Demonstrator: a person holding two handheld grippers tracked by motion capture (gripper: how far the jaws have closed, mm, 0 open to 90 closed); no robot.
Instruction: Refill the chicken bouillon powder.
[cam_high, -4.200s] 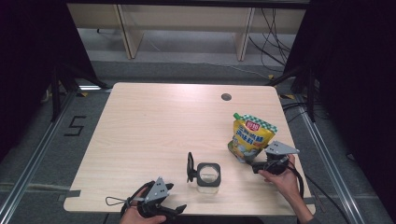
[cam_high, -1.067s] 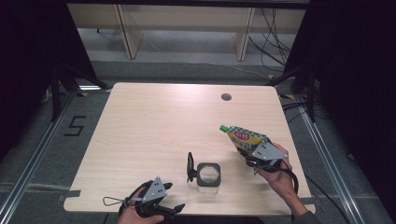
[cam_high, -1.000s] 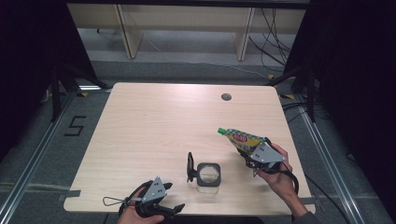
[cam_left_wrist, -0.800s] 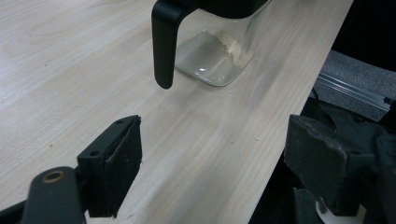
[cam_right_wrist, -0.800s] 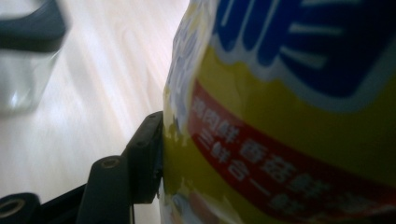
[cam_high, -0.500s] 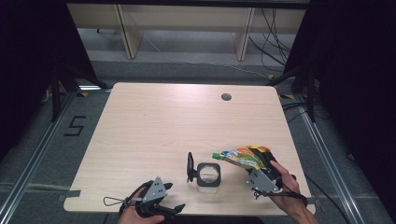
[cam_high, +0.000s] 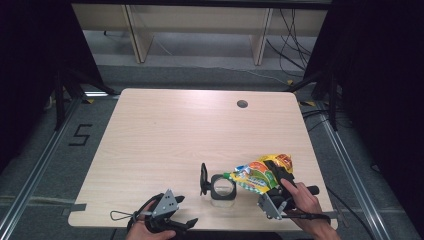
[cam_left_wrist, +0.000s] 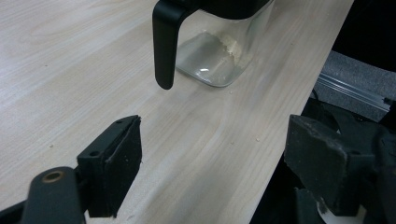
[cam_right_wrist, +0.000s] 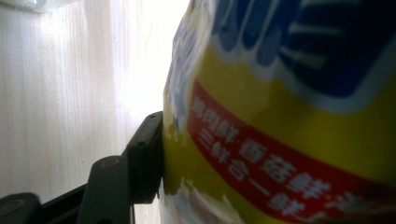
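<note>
Two grippers work: the right gripper (cam_high: 274, 181) clamps a tilted yellow snack bag (cam_high: 257, 173) over the glass jug (cam_high: 223, 186), while the left gripper (cam_high: 186, 226) rests wide open, empty.

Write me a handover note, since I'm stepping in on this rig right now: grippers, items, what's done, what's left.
Right gripper: shut on the snack bag, tipped sideways with its end at the mouth of the glass jar.
Left gripper: open, empty, at the near table edge.
Jar upright, black handle on its left; a little residue at the bottom.
Done: bag gripped and at the jar.
Left: probably pouring, then setting the bag down.
</note>
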